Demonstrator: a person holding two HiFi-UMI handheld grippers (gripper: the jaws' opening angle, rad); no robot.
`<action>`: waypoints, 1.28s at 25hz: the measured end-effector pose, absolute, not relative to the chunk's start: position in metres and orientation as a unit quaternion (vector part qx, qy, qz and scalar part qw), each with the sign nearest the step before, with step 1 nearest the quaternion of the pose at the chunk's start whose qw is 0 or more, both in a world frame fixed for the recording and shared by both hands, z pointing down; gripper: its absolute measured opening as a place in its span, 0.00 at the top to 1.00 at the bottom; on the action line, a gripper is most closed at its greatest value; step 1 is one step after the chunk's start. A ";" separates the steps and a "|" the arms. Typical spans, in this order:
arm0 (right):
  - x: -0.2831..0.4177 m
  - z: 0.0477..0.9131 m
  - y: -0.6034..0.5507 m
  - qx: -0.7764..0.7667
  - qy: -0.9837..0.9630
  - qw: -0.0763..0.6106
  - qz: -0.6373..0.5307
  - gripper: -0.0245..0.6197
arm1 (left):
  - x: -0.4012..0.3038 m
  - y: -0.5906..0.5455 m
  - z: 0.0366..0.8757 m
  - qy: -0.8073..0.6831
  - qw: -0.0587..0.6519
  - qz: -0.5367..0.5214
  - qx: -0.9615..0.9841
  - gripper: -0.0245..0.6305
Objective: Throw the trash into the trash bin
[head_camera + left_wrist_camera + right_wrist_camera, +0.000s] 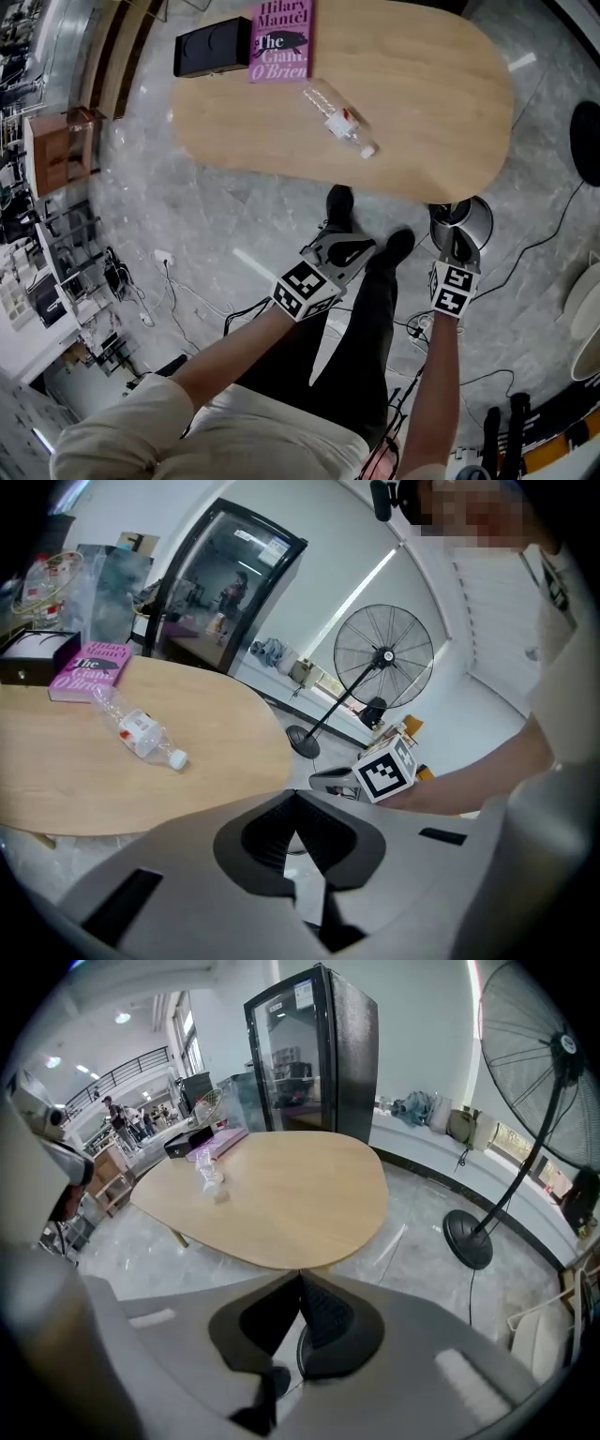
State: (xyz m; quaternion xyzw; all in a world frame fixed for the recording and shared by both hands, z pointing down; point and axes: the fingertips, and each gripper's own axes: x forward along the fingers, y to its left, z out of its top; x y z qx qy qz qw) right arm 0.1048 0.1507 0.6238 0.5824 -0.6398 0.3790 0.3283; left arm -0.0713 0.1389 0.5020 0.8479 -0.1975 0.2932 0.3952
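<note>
A crushed clear plastic bottle (339, 119) with a red label lies on the oval wooden table (422, 84); it also shows in the left gripper view (141, 733) and, far off, in the right gripper view (211, 1180). A round silver trash bin (480, 221) stands on the floor by the table's near edge. My right gripper (458, 247) hangs just over the bin, shut and empty (300, 1281). My left gripper (358, 248) is above the floor beside my shoes, jaws together with nothing between them (295, 796).
A pink book (280, 39) and a black box (211, 47) lie at the table's far side. Cables (234, 309) trail over the marble floor. A standing fan (553, 1044) has its base (469, 1238) to the right, and a glass-door fridge (314, 1049) stands behind the table.
</note>
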 end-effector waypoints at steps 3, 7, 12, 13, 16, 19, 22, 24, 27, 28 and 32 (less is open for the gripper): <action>0.089 0.615 0.137 0.572 -0.654 0.329 0.370 0.95 | -0.081 0.130 0.498 -0.209 0.396 0.287 0.847 0.95; 0.061 0.604 0.116 0.556 -0.675 0.326 0.359 0.95 | -0.098 0.114 0.492 -0.226 0.397 0.277 0.845 0.95; 0.031 0.597 0.087 0.536 -0.700 0.322 0.346 0.95 | -0.116 0.092 0.487 -0.247 0.396 0.264 0.844 0.95; 0.025 0.596 0.081 0.531 -0.705 0.320 0.343 0.95 | -0.120 0.089 0.487 -0.251 0.397 0.261 0.843 0.95; 0.007 0.597 0.065 0.517 -0.719 0.320 0.338 0.95 | -0.131 0.080 0.487 -0.263 0.400 0.255 0.840 0.95; -0.007 0.600 0.054 0.506 -0.727 0.321 0.336 0.95 | -0.141 0.073 0.489 -0.268 0.401 0.252 0.839 0.95; -0.022 0.600 0.044 0.495 -0.736 0.322 0.331 0.95 | -0.152 0.065 0.491 -0.277 0.402 0.248 0.836 0.95; -0.031 0.597 0.039 0.489 -0.742 0.322 0.326 0.95 | -0.159 0.062 0.490 -0.283 0.404 0.245 0.834 0.95; -0.046 0.594 0.029 0.479 -0.753 0.320 0.318 0.95 | -0.169 0.058 0.489 -0.289 0.405 0.243 0.833 0.95; -0.050 0.593 0.025 0.476 -0.756 0.319 0.316 0.95 | -0.172 0.056 0.489 -0.290 0.405 0.242 0.832 0.95; -0.062 0.590 0.007 0.471 -0.766 0.314 0.303 0.95 | -0.182 0.048 0.490 -0.297 0.408 0.238 0.830 0.95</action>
